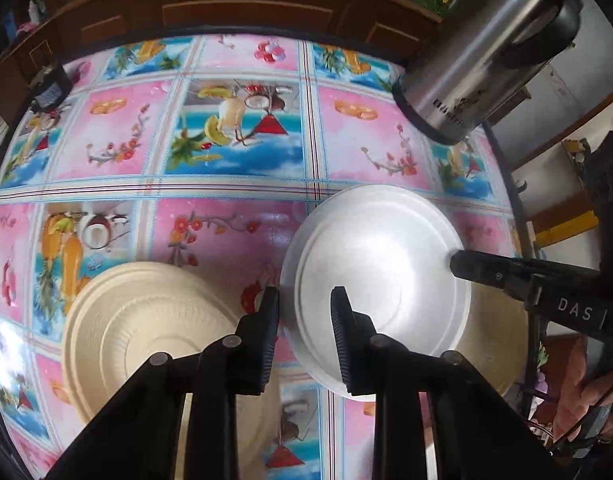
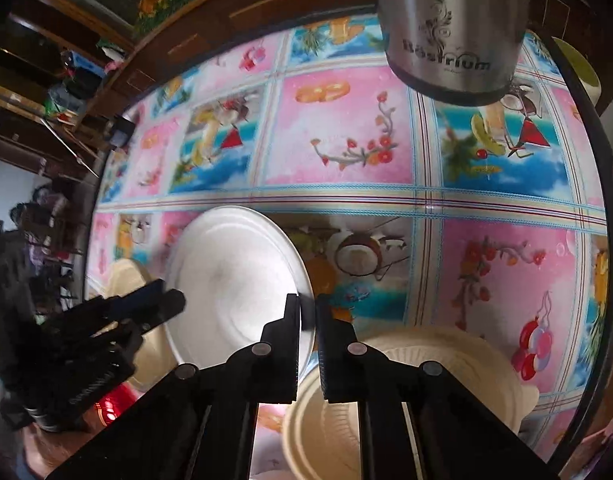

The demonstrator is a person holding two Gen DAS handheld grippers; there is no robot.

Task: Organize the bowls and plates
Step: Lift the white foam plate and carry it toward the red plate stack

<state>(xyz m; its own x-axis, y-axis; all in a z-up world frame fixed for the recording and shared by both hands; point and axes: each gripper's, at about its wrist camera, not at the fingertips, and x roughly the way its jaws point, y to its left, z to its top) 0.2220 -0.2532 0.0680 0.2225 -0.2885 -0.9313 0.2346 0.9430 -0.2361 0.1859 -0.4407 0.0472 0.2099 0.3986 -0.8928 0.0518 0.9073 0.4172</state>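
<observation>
A white foam plate (image 1: 380,276) is held tilted above the table; it also shows in the right wrist view (image 2: 234,280). My right gripper (image 2: 308,312) is shut on its right rim, and it shows in the left wrist view (image 1: 462,262) at the plate's right edge. My left gripper (image 1: 304,304) is open, its jaws on either side of the plate's left rim, apart from it. A cream plate (image 1: 146,320) lies on the table to the left. Another cream plate (image 2: 426,364) lies under my right gripper, with a cream bowl (image 2: 326,432) beside it.
A steel kettle (image 1: 478,56) stands at the back right of the table; it also shows in the right wrist view (image 2: 450,28). A flowered tablecloth (image 1: 234,140) covers the round table. A wooden cabinet (image 1: 242,12) stands behind it. A red object (image 2: 114,404) sits low at the left.
</observation>
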